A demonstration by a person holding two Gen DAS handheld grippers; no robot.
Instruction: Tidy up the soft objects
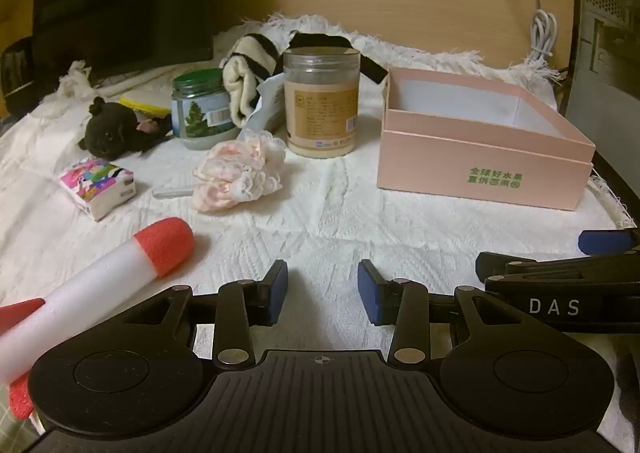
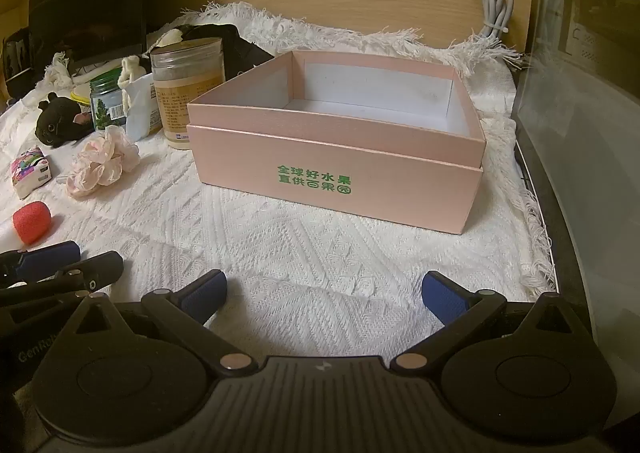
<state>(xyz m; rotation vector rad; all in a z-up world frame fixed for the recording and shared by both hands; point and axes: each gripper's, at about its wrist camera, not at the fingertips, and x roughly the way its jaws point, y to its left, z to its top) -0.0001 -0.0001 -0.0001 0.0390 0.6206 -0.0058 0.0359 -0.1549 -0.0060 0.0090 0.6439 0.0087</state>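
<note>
An open pink box point(image 1: 480, 165) point(image 2: 332, 173) stands empty on the white cloth. To its left lie a pink lace scrunchie point(image 1: 236, 173) point(image 2: 104, 161), a black plush toy point(image 1: 116, 129) point(image 2: 58, 119), a striped cream sock point(image 1: 248, 77), a tissue pack point(image 1: 98, 187) point(image 2: 30, 171) and a foam rocket point(image 1: 100, 285) with a red tip point(image 2: 31, 222). My left gripper point(image 1: 322, 291) is open and empty, low over the cloth right of the rocket. My right gripper point(image 2: 324, 295) is open and empty in front of the box.
A clear jar with beige contents point(image 1: 320, 101) point(image 2: 188, 85) and a green-lidded jar point(image 1: 200, 109) point(image 2: 106, 99) stand among the soft things. A dark monitor point(image 1: 120, 5) is at the back left, a white cable point(image 1: 542, 33) at the back right, a grey case point(image 2: 580, 133) along the right edge.
</note>
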